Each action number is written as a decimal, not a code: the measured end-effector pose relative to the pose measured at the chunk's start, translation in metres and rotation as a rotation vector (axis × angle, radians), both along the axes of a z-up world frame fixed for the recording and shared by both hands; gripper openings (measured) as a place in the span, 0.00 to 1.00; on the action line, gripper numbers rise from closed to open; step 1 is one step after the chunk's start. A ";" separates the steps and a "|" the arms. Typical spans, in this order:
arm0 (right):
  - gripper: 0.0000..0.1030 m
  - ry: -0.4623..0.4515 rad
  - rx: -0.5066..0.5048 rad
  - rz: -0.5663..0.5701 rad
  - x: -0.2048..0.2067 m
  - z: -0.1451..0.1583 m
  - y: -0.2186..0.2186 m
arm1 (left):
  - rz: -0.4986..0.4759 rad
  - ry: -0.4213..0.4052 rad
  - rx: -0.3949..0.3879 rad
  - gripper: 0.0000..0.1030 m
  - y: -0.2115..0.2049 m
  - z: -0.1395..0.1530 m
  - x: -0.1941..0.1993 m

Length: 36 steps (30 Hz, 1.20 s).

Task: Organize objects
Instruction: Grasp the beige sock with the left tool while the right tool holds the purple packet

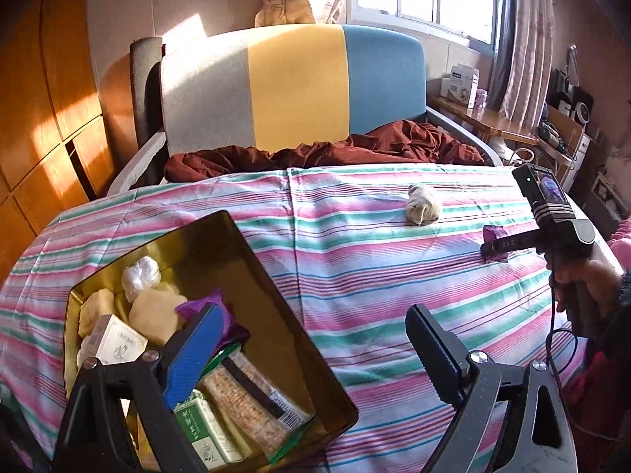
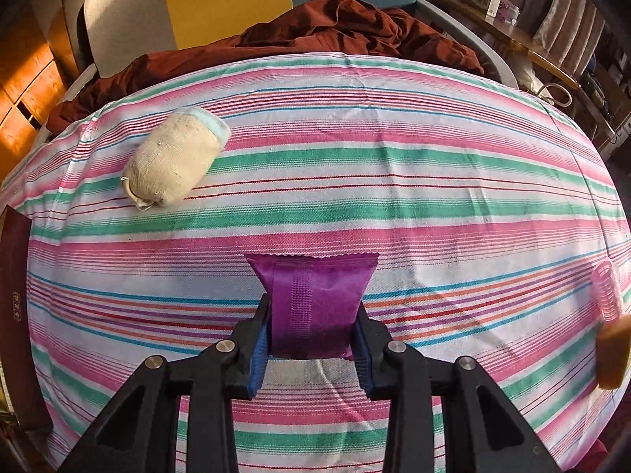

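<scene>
Purple packet point(image 2: 315, 307) sits pinched between the two blue pads point(image 2: 258, 354) of the right gripper point(image 2: 313, 358), which presses on both its sides; the packet's lower part is squeezed narrow there, and its crimped far edge spreads wider over the striped cloth point(image 2: 394, 157) ahead of the gripper. Whether the packet touches the cloth I cannot tell; far ahead and to the left of this gripper lies a rolled cream sock point(image 2: 173, 157), well apart from the packet; at the right edge a pink ribbed thing point(image 2: 607, 291) shows, too blurred to name.

Left gripper point(image 1: 303, 358) has its jaws spread wide with nothing between them; its left finger point(image 1: 193, 354) hangs over an open golden tin point(image 1: 299, 339) that stands on the cloth; inside the tin lie small boxes point(image 1: 118, 343), yellow pieces point(image 1: 154, 315), a white plastic bundle point(image 1: 140, 272) and a flat speckled pack point(image 1: 244, 398); to the right of this gripper, a hand point(image 1: 587, 276) holds the other gripper.
</scene>
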State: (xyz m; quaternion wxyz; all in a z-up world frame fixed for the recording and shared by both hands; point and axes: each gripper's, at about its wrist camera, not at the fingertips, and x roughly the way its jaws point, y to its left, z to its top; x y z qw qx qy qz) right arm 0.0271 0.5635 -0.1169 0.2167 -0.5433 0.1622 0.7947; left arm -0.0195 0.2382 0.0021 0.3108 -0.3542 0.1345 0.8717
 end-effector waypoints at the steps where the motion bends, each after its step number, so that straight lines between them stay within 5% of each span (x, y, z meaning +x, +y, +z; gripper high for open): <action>1: 0.34 0.002 -0.003 0.001 0.001 0.000 0.001 | -0.009 0.010 -0.005 0.92 0.007 0.001 0.001; 22: 0.35 0.003 -0.068 -0.012 -0.014 -0.003 0.015 | -0.163 -0.009 -0.130 1.00 0.128 -0.031 -0.016; 36: 0.38 0.001 -0.073 -0.005 -0.019 -0.004 0.024 | -0.141 -0.202 -0.118 1.00 0.203 -0.064 -0.085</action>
